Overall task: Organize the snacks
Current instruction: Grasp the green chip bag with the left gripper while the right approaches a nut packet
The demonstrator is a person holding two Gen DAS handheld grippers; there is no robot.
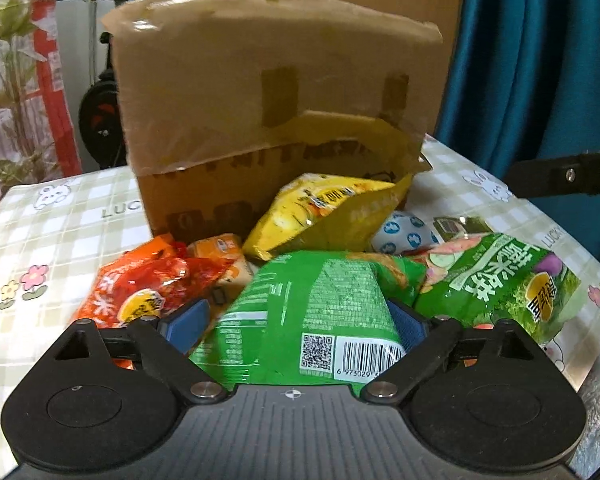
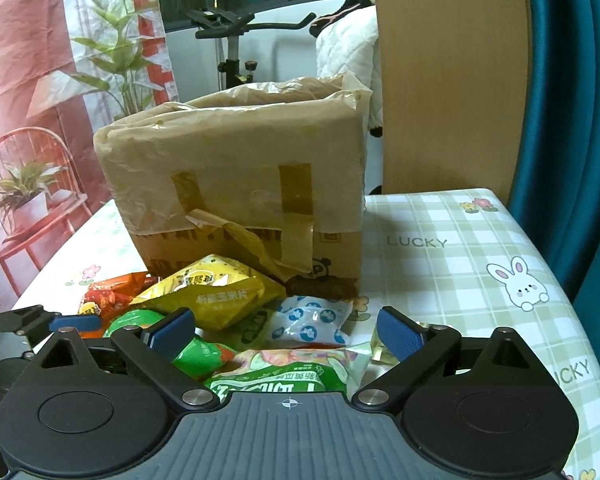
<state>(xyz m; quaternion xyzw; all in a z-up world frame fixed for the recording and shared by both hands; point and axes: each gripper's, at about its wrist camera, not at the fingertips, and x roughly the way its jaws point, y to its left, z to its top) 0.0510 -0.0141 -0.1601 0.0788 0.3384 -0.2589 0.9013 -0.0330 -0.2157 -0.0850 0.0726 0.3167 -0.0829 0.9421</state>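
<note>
A pile of snack bags lies before a taped cardboard box (image 1: 276, 120) (image 2: 240, 184). My left gripper (image 1: 296, 320) has its blue pads on both sides of a green bag (image 1: 312, 312) with a barcode, and its jaws are wide apart. A second green bag (image 1: 496, 280) (image 2: 284, 372), a yellow bag (image 1: 320, 212) (image 2: 212, 296), an orange-red bag (image 1: 136, 284) (image 2: 108, 300) and a white-and-blue packet (image 1: 404, 232) (image 2: 308, 320) lie around it. My right gripper (image 2: 288, 332) is open and empty above the second green bag. The left gripper also shows in the right wrist view (image 2: 76, 322).
The table (image 2: 460, 260) wears a green checked cloth with rabbits and "LUCKY" print. A teal curtain (image 2: 572, 120) hangs at right, a wooden panel (image 2: 452, 80) behind. An exercise bike (image 2: 232, 40) stands beyond the table.
</note>
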